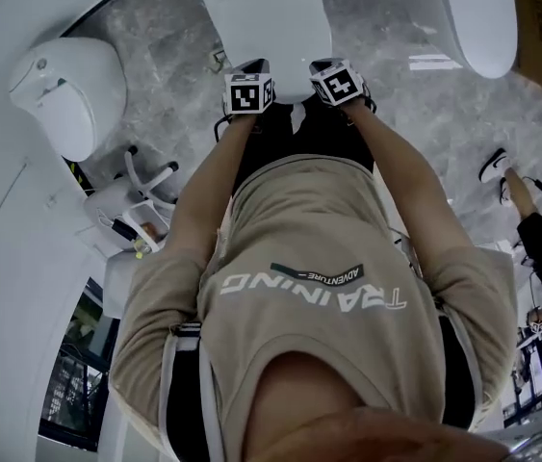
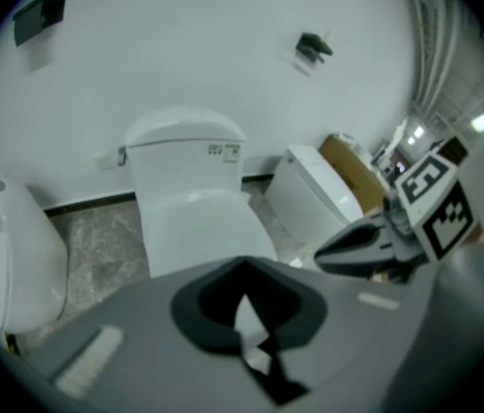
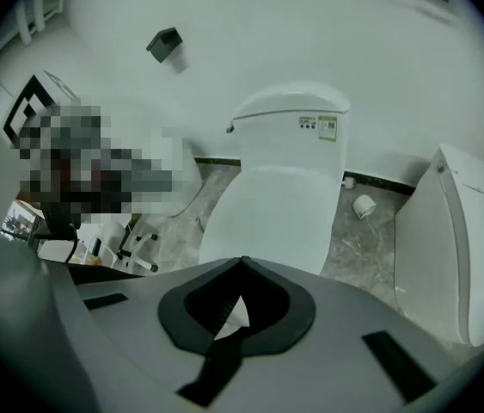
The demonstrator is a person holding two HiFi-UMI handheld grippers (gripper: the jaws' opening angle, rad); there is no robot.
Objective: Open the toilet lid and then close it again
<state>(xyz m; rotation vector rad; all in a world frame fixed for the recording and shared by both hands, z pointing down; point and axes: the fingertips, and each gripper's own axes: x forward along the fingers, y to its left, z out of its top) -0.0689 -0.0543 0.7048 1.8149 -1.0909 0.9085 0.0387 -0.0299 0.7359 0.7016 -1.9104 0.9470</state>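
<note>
A white toilet stands against the wall, and its lid [image 2: 197, 224] lies flat down over the bowl in front of the tank [image 2: 186, 155]. The right gripper view shows the same lid [image 3: 278, 216] and tank [image 3: 291, 129] from above and in front. Both grippers hang in the air over the toilet's front end, apart from it. My left gripper [image 2: 243, 262] is shut with nothing between its jaws. My right gripper [image 3: 242, 259] also looks shut and empty; from the left gripper view its jaws [image 2: 358, 248] lie together. In the head view their marker cubes, left [image 1: 248, 92] and right [image 1: 338, 82], sit side by side before the lid [image 1: 271, 12].
A urinal [image 1: 59, 94] hangs on the wall to the left. A second toilet [image 3: 448, 239] stands to the right, with a paper roll [image 3: 364, 206] on the floor between. A cardboard box [image 2: 353, 166] is beyond it. Another person [image 1: 540, 248] stands at the right; a white stand [image 1: 145, 176] at the left.
</note>
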